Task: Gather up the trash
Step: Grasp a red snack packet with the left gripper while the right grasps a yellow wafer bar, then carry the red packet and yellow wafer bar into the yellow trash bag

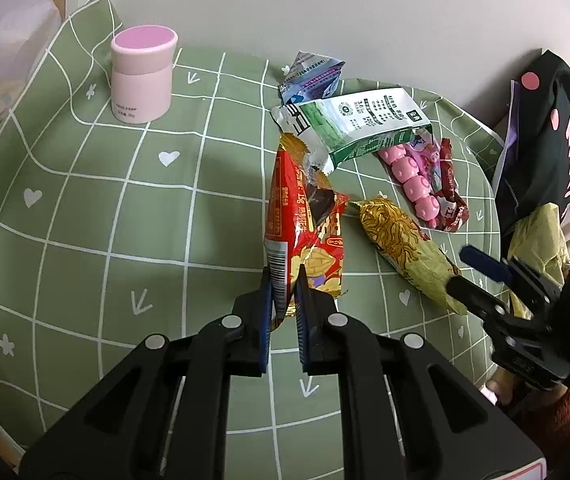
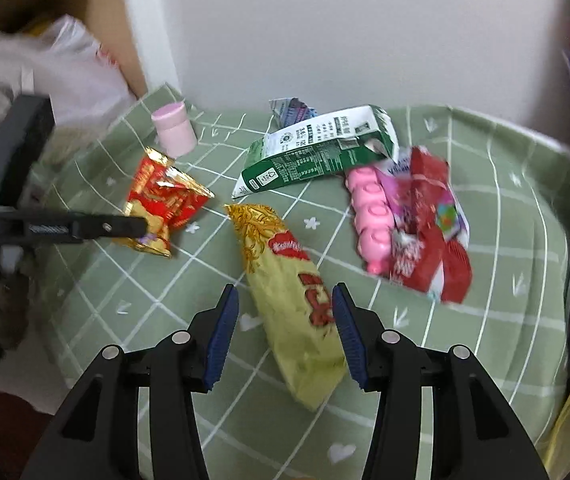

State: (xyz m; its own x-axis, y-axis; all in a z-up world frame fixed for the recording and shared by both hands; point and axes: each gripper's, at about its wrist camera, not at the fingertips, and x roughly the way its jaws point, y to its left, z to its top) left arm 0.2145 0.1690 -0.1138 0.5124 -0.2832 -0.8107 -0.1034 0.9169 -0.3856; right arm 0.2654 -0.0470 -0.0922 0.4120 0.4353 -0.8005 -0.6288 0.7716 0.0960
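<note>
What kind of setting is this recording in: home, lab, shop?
Probably a home: a small table under a green grid tablecloth with hearts, pushed against a white wall, strewn with snack wrappers such as the red wrapper, with a pink jar and a plastic bag beside it.

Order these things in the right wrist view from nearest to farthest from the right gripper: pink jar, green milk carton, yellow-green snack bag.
1. yellow-green snack bag, between the right gripper's open jaws.
2. green milk carton, farther back, centre.
3. pink jar, far back left, near the wall.

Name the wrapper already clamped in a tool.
The red-and-gold snack wrapper, pinched by the left tool; the other wrappers lie loose on the cloth.
</note>
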